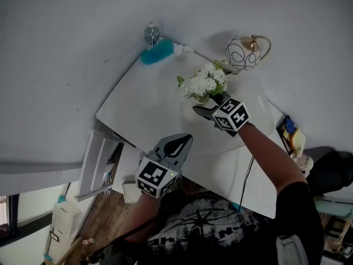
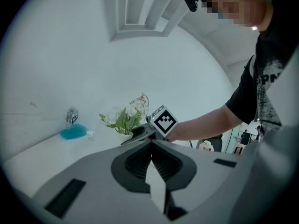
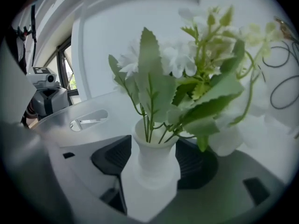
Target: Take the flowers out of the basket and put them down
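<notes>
One bunch of flowers (image 3: 187, 78) stands in one white vase (image 3: 156, 169) on the table (image 1: 149, 115). The vase sits between the right gripper's (image 3: 154, 146) spread fingers (image 3: 114, 155), which are not clamping it. The left gripper's (image 2: 150, 148) fingers are closed on nothing. One wire basket (image 1: 243, 53) stands beyond the flowers, and one bottle (image 1: 151, 35) is well apart.

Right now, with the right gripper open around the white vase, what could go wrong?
1. The right gripper stands open close around the narrow vase; a sideways pull-back could knock it over.
2. The flowers spread wide above that small base, so it may tip easily.
</notes>
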Motion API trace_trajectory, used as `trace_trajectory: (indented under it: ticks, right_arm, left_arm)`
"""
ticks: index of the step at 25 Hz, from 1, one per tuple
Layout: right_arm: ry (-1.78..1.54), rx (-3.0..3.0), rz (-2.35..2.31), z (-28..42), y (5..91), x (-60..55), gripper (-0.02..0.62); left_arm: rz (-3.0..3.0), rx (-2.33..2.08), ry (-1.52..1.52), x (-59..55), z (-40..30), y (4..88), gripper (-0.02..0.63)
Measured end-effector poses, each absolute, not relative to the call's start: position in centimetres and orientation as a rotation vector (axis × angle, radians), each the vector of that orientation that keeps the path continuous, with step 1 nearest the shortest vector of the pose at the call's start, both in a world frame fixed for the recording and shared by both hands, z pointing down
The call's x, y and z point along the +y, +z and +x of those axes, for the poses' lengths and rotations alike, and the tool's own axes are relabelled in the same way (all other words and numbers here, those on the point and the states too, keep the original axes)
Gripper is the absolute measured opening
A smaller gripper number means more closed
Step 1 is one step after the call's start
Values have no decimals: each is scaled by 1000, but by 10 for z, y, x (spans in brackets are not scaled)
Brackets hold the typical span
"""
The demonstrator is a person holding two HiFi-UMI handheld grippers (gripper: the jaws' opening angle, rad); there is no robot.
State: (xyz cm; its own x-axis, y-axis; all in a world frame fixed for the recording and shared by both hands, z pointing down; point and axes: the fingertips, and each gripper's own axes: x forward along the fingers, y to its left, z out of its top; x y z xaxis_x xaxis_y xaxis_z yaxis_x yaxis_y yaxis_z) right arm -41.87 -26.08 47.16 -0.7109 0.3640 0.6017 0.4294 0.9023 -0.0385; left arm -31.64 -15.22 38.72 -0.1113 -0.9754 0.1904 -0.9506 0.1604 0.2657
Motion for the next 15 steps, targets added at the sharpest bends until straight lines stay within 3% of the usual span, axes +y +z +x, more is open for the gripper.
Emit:
trace_trajectory:
  ticks: [15]
  right_arm:
    - [-54, -2508, -590, -434, 475, -256, 261]
  left_arm:
    - [1851, -2123, -159, -150, -325, 388, 11]
